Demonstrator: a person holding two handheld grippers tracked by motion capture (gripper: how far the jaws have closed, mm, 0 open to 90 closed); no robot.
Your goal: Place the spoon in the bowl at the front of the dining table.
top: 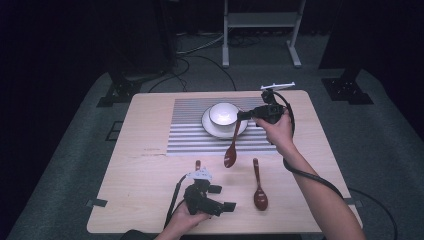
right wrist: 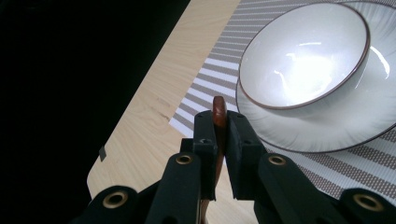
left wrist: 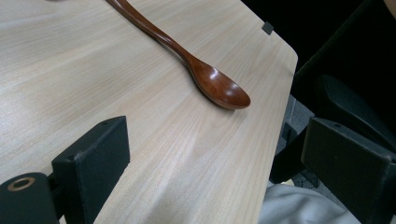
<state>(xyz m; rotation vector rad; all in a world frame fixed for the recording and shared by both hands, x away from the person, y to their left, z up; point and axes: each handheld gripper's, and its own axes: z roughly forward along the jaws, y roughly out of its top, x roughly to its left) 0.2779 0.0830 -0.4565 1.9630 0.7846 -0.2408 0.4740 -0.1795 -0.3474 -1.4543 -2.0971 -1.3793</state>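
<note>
My right gripper [top: 242,115] is shut on the handle end of a brown wooden spoon [top: 232,147]. That spoon hangs down over the striped placemat [top: 187,132], beside the white bowl [top: 223,113] on its plate [top: 210,127]. In the right gripper view the handle tip [right wrist: 219,108] pokes out between the closed jaws, with the bowl [right wrist: 303,56] just beyond. A second brown spoon [top: 259,191] lies flat on the table. My left gripper [top: 223,197] stands open near the front edge, its jaws wide apart and facing that spoon [left wrist: 212,81].
A short brown handle tip [top: 198,164] shows behind the left gripper. The wooden table [top: 145,170] has a front right corner [left wrist: 285,51] close to the lying spoon. A white stand [top: 261,30] is on the floor beyond the table.
</note>
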